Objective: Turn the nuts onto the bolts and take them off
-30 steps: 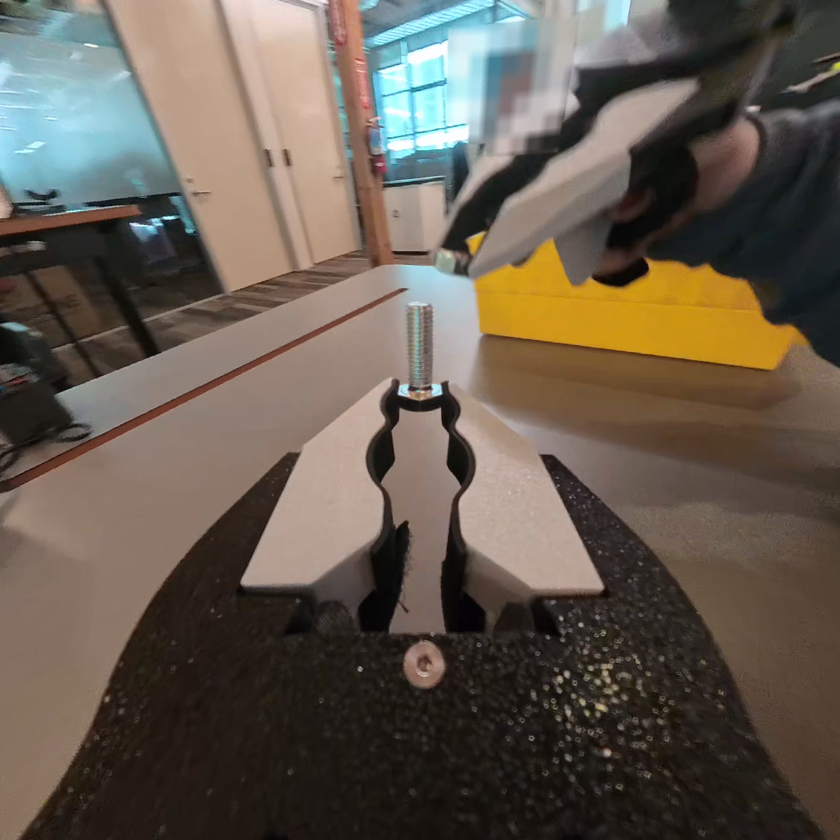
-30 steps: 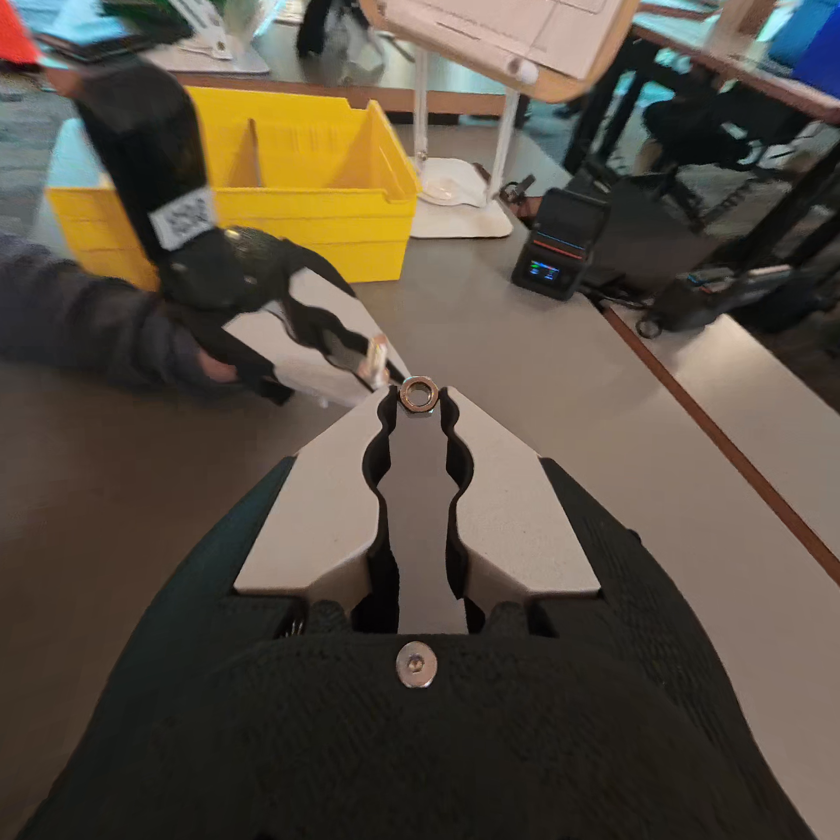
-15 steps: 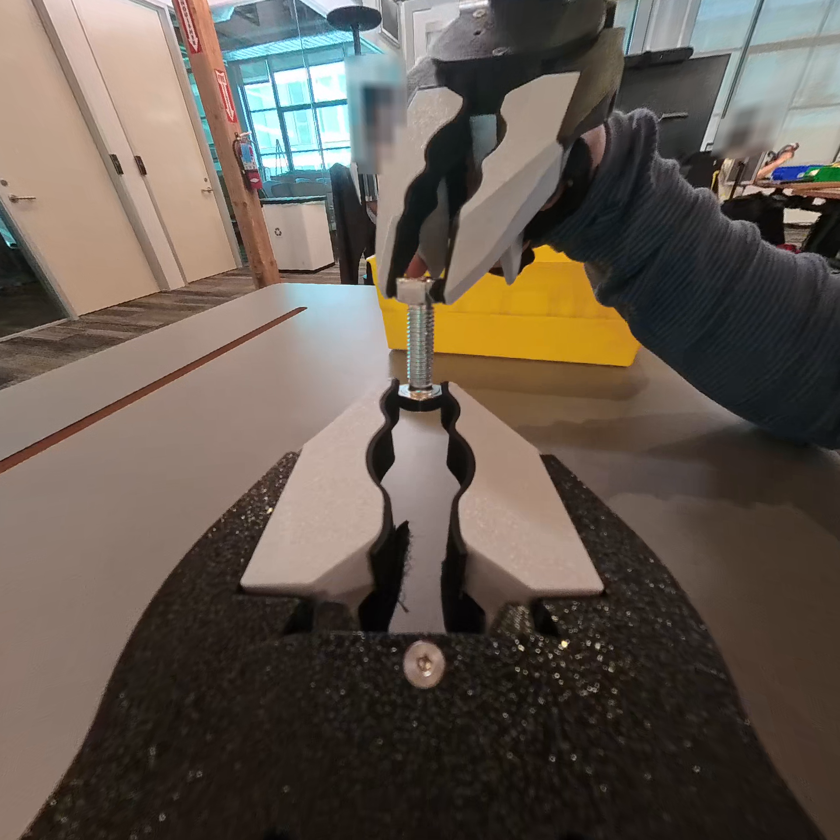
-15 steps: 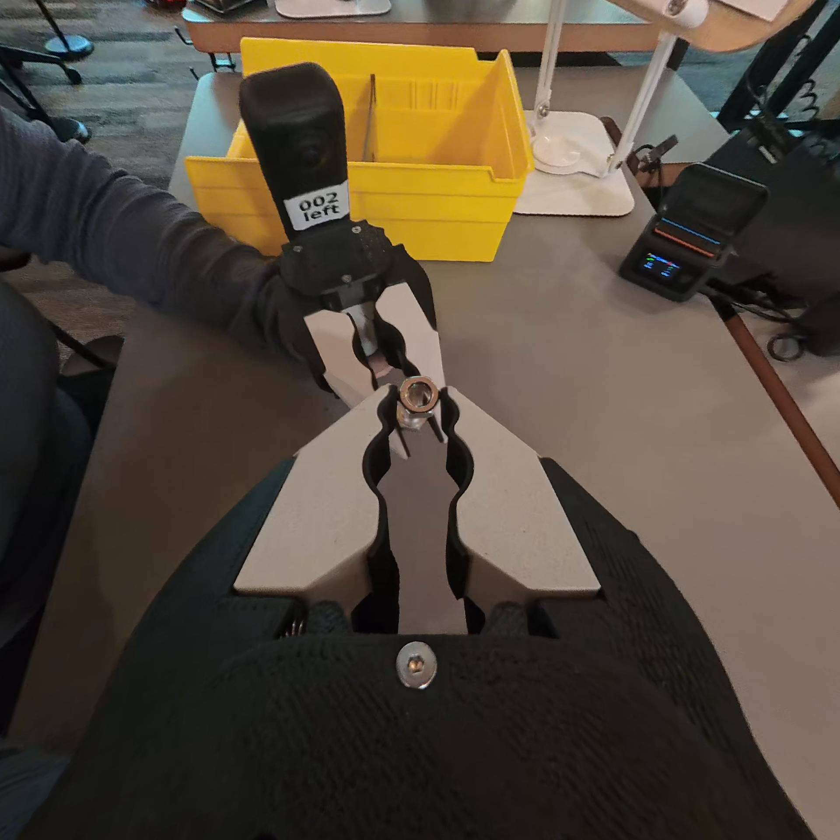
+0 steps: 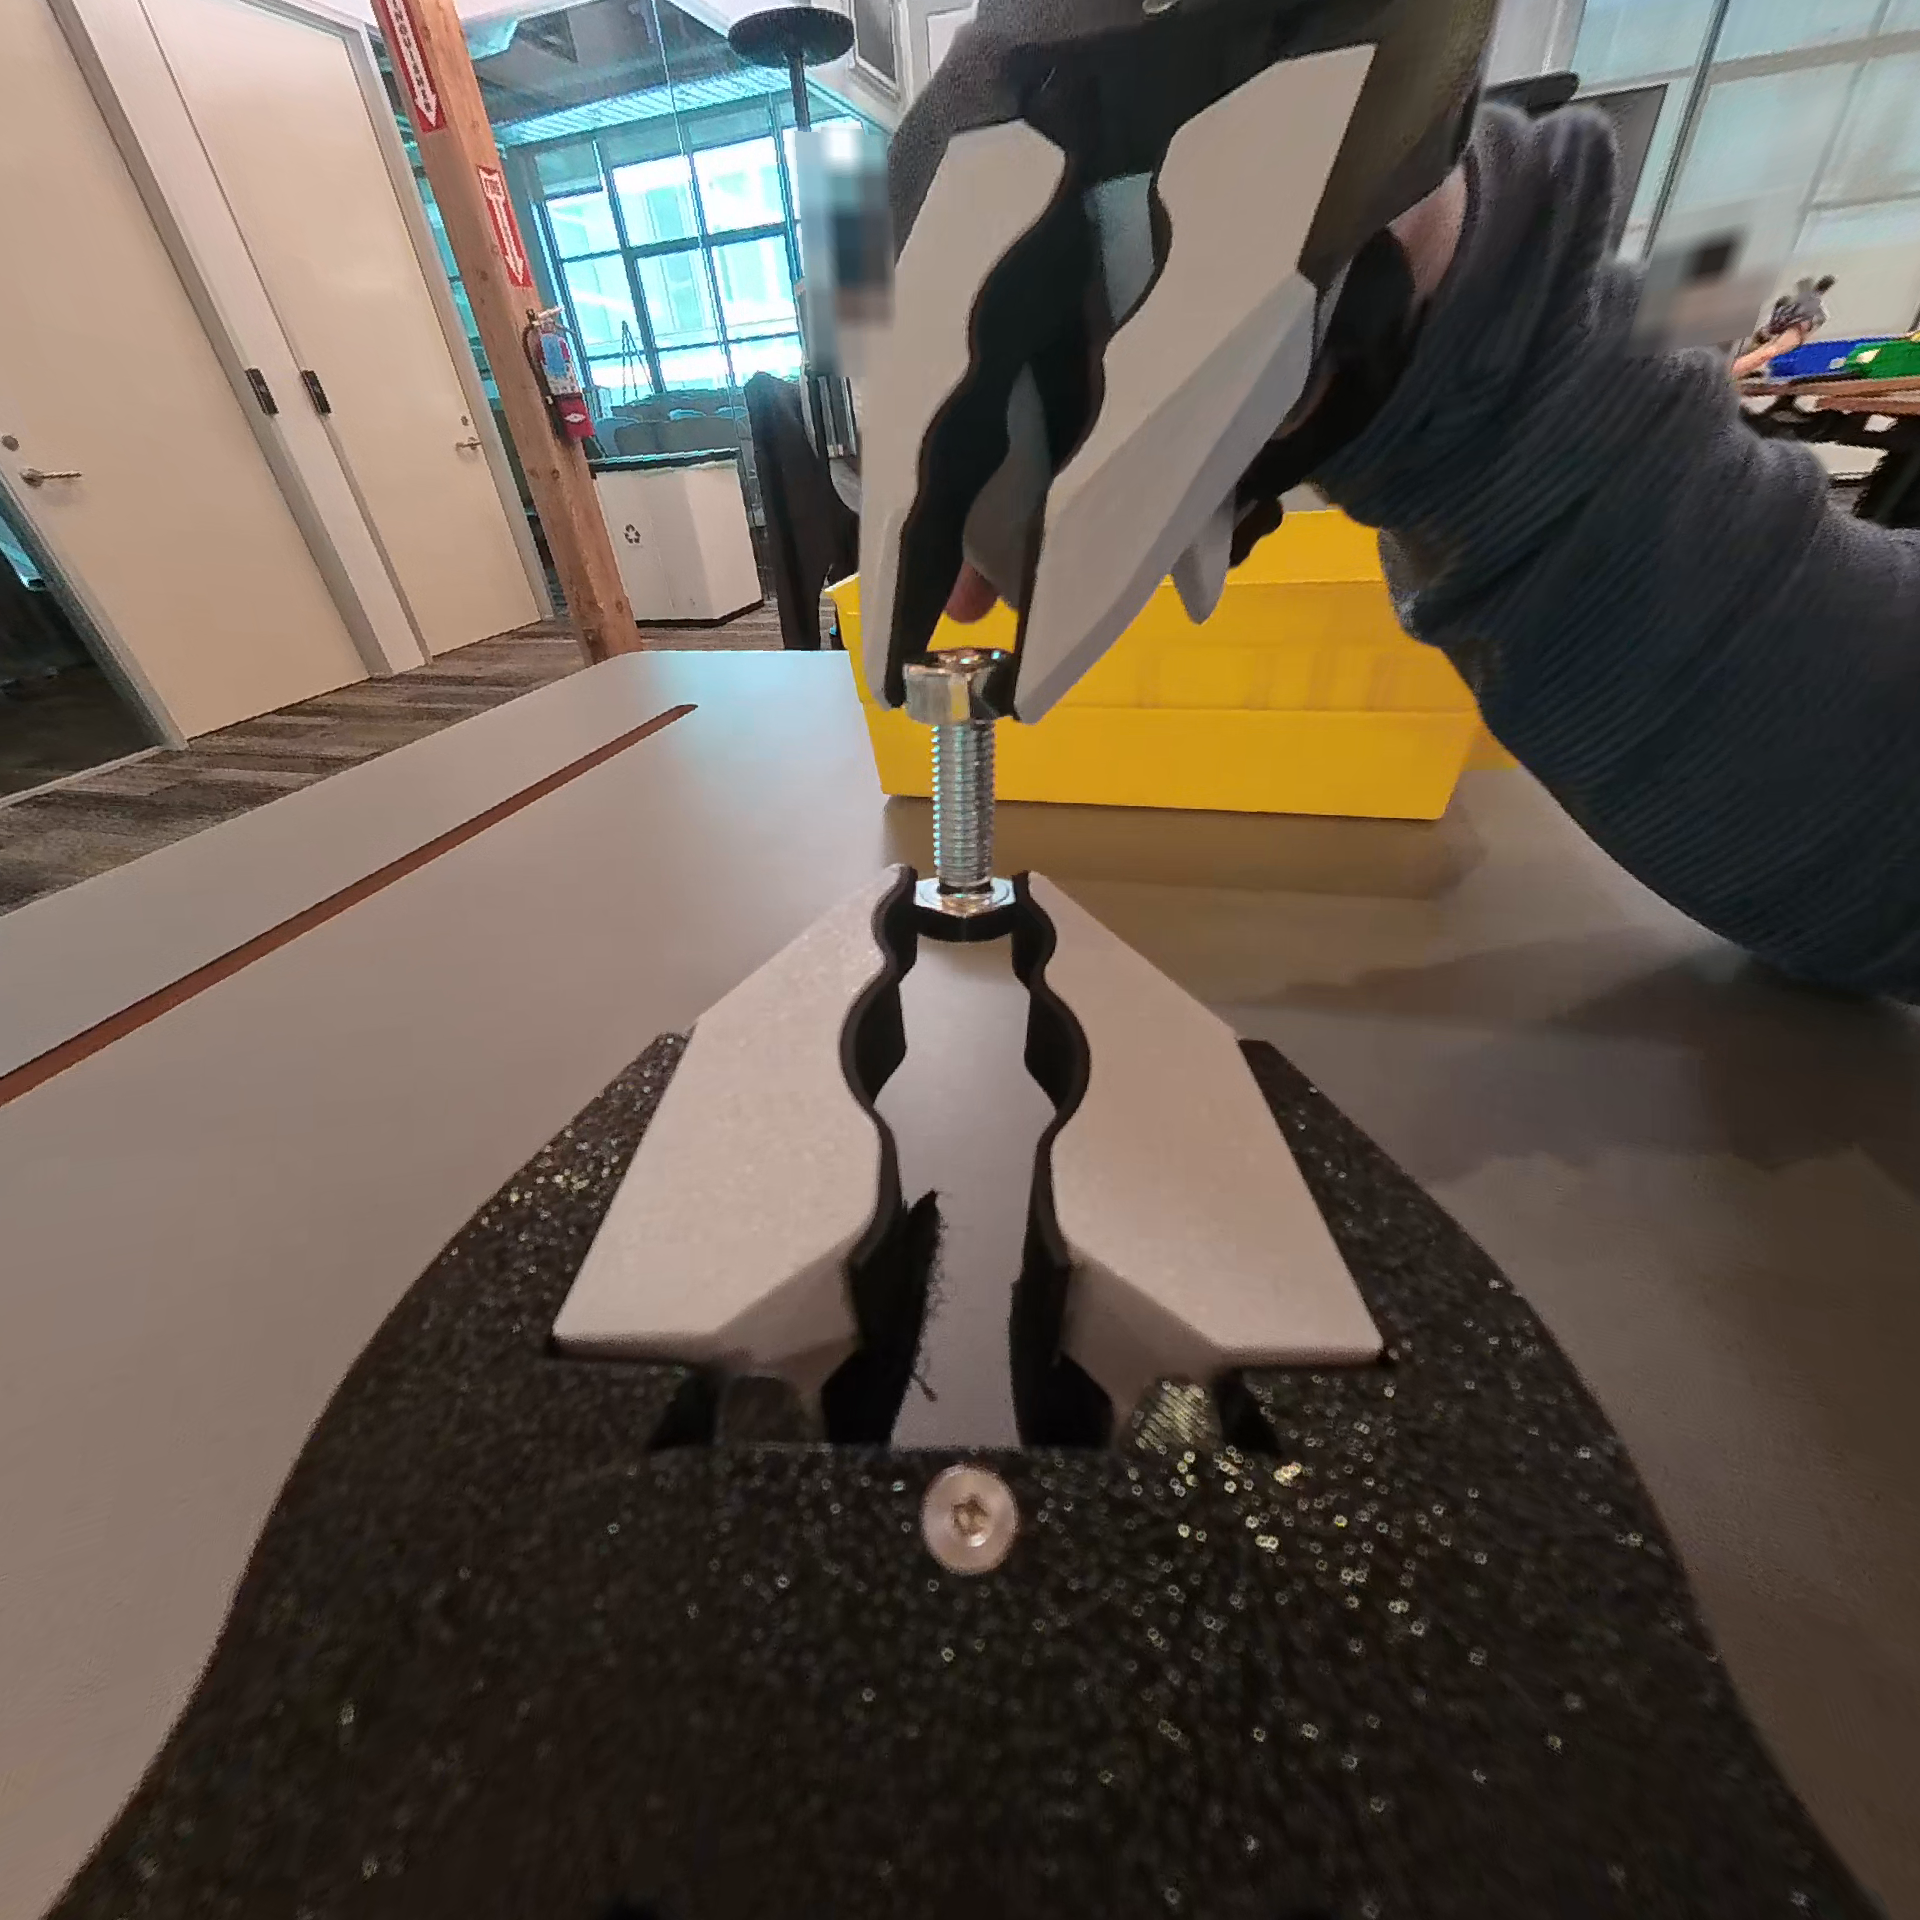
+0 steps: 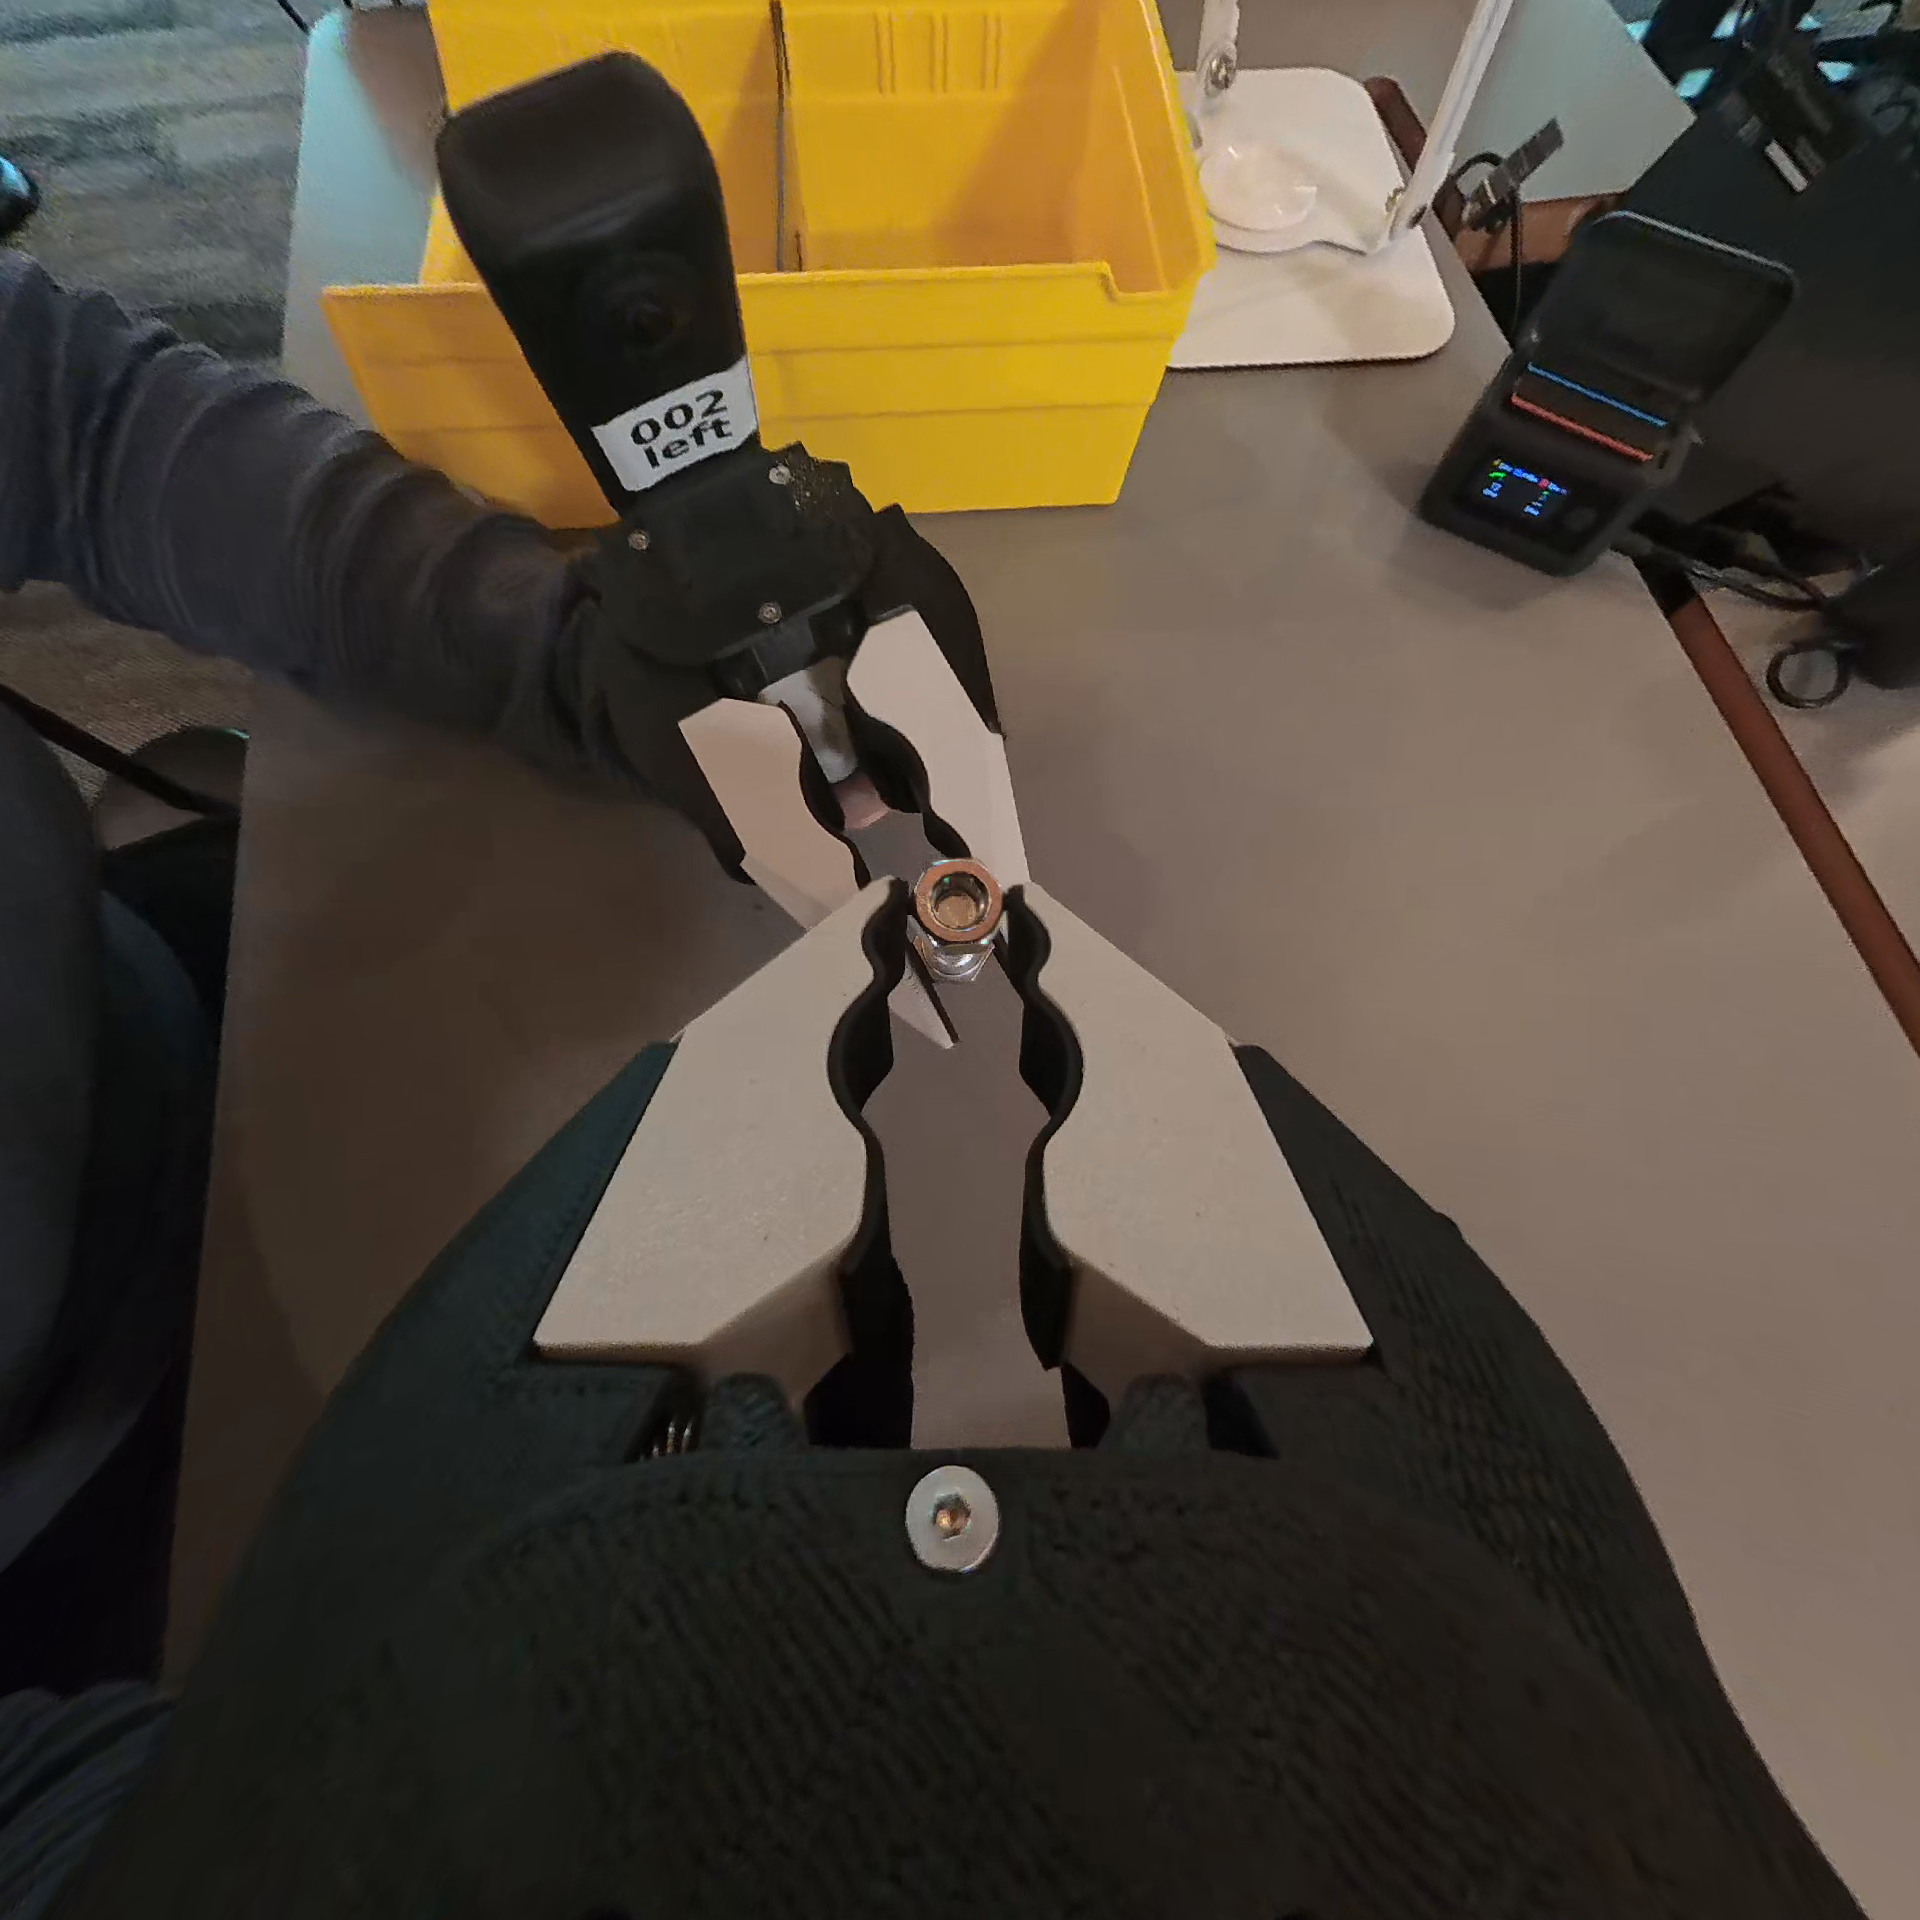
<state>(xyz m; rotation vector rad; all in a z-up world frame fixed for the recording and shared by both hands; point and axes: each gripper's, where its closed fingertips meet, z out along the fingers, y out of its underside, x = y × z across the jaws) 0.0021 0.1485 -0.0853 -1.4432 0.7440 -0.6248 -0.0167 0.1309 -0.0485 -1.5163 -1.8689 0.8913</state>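
1. Left wrist view, frame centre: the left gripper (image 5: 961, 902) is closed on the bolt (image 5: 963, 802) head; the shaft stands upright.
2. From above, the right gripper (image 5: 958, 698) pinches the nut (image 5: 954, 694) on the bolt's top, before a yellow bin (image 5: 1247, 727).

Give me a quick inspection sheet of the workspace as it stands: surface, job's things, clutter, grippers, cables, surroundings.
Surface: grey table, bare around the work.
Job's things: bolt upright, head down; nut sits at its top end.
Clutter: yellow bin with a divider, white lamp base, small black device with a lit screen.
Grippers: left gripper shut on the bolt's head; right gripper shut on the nut from above.
Cables: black cables at the table's right edge, clear of the work.
Surroundings: office with white doors, a wooden post, windows behind; a person's dark sleeves.
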